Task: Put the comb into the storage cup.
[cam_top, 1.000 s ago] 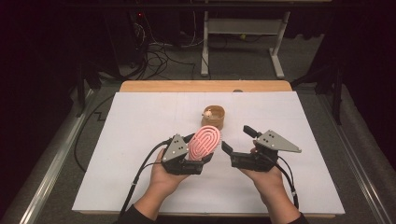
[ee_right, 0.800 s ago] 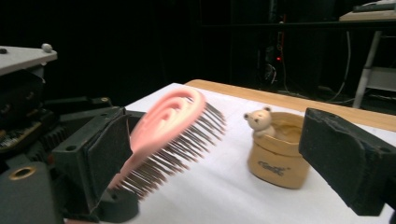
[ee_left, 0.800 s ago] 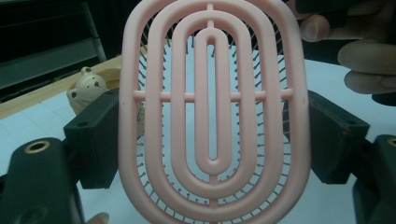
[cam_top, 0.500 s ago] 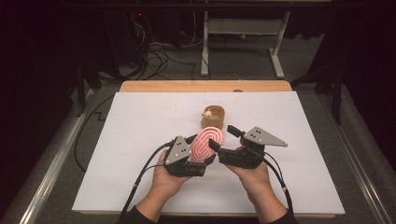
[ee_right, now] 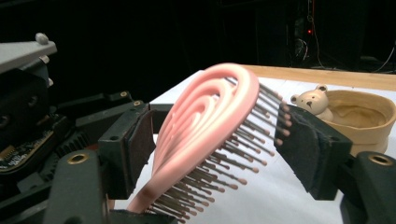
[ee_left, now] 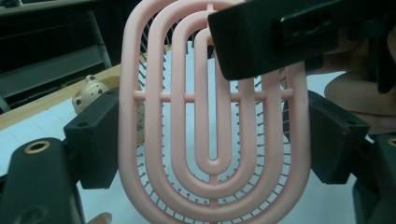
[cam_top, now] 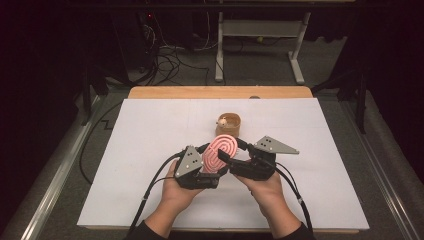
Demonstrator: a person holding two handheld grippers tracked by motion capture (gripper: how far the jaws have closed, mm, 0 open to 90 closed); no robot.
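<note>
Brush: a pink oval hairbrush (cam_top: 220, 153) with a vented back of nested loops and brown-tipped bristles, held up off the surface over its near middle, between the two grippers.
Brush tilt: in the high view its looped back faces up and toward the person, the rounded top leaning toward the far edge.
Left gripper: the left gripper (cam_top: 202, 165) holds the brush; in the left gripper view its two black pads press the left and right rims of the pink frame (ee_left: 214, 116), jaws spread about as wide as the brush head.
Right gripper: the right gripper (cam_top: 234, 152) has its jaws parted on either side of the brush; in the right gripper view one pad stands beside the smooth back and the other sits at the bristle tips (ee_right: 205, 135). Whether either pad presses on the brush, I cannot tell.
Hands: the left hand (cam_top: 177, 187) and right hand (cam_top: 265, 187) come in from the near edge, each wrapped around its gripper, close together.
Bowl: a small tan bowl (cam_top: 229, 124) with a little bear figure (cam_top: 222, 120) on its rim stands on the surface just beyond the brush, toward the far edge.
Surface: white sheet (cam_top: 150, 130) over a wooden top, the wood showing as a strip along the far edge.
Cables: black cables (cam_top: 150, 187) trail from each gripper back toward the near edge.
</note>
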